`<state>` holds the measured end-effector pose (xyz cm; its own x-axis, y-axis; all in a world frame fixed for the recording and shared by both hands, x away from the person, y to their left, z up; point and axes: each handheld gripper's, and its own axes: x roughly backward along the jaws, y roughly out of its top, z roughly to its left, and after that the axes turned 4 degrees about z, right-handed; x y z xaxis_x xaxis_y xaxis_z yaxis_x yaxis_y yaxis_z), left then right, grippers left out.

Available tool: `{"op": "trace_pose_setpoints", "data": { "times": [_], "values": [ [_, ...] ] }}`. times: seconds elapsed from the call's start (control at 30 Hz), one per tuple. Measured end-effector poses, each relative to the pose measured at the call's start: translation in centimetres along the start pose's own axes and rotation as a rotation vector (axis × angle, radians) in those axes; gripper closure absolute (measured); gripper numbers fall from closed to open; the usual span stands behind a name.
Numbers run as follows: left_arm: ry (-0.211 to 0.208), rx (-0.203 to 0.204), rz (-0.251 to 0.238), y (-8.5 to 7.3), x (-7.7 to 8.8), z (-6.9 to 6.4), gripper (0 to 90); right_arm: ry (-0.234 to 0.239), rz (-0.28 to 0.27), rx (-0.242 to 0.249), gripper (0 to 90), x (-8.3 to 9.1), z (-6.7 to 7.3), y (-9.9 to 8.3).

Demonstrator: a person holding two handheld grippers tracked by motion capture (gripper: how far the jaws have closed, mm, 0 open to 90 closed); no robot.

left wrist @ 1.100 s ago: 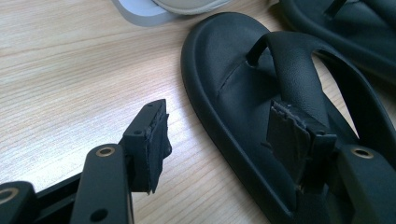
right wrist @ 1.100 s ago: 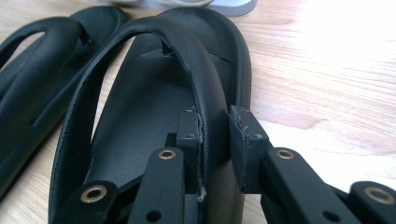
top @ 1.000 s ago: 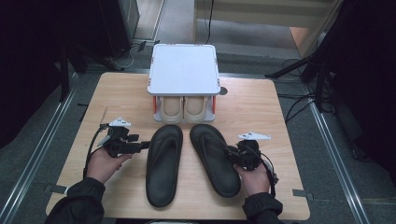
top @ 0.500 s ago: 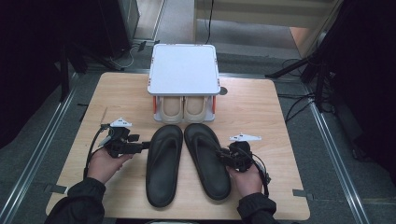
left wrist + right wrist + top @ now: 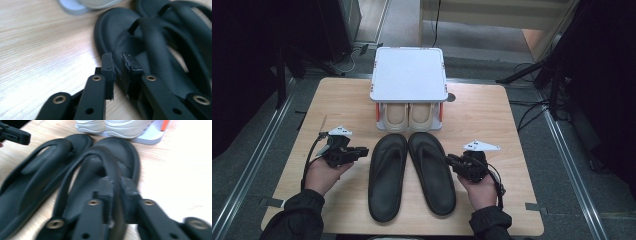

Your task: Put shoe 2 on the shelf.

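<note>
Right hand-held gripper [image 5: 113, 192] pinches right sandal's [image 5: 431, 172] outer edge; left hand-held gripper [image 5: 117, 67] nearly closed, empty.

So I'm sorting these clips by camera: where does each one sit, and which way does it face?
High view: above the person's side, looking forward and down on the table; both hands, sleeves, left gripper and right gripper show.
Left gripper view: rides the left gripper, looking along its near-shut, empty jaws at the left sandal.
Right gripper view: rides the right gripper, jaws shut on the right sandal; the left gripper's tip shows at top left.
Shared: all three show both sandals and the shoe rack.
</note>
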<state>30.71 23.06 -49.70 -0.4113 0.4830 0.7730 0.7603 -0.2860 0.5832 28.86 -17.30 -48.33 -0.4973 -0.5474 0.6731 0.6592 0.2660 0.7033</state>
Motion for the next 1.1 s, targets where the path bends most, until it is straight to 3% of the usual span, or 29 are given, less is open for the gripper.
{"op": "trace_pose_setpoints", "data": {
  "times": [0.27, 0.4, 0.47, 0.8, 1.1],
  "values": [
    [-0.023, 0.023, 0.057, -0.1, -1.9, 0.4, 86.9, -0.039, 0.080, 0.000, 90.0, -2.1, -1.6, 0.1],
    [-0.028, 0.012, 0.096, -0.2, -2.7, 0.0, 87.0, -0.043, 0.116, 0.011, 90.0, -3.3, -1.6, 0.1],
    [-0.010, -0.005, 0.098, -0.2, -2.7, -0.2, 87.4, -0.035, 0.131, 0.016, 90.0, -3.7, -1.5, 0.2],
    [-0.033, -0.038, 0.119, -0.6, -2.6, -0.9, 86.9, -0.035, 0.139, 0.024, 90.0, -3.9, -1.3, 0.2],
    [-0.039, -0.074, 0.133, -1.0, -2.7, -2.4, 85.8, -0.026, 0.137, 0.022, 90.0, -3.8, -1.2, 0.1]
  ]
}}
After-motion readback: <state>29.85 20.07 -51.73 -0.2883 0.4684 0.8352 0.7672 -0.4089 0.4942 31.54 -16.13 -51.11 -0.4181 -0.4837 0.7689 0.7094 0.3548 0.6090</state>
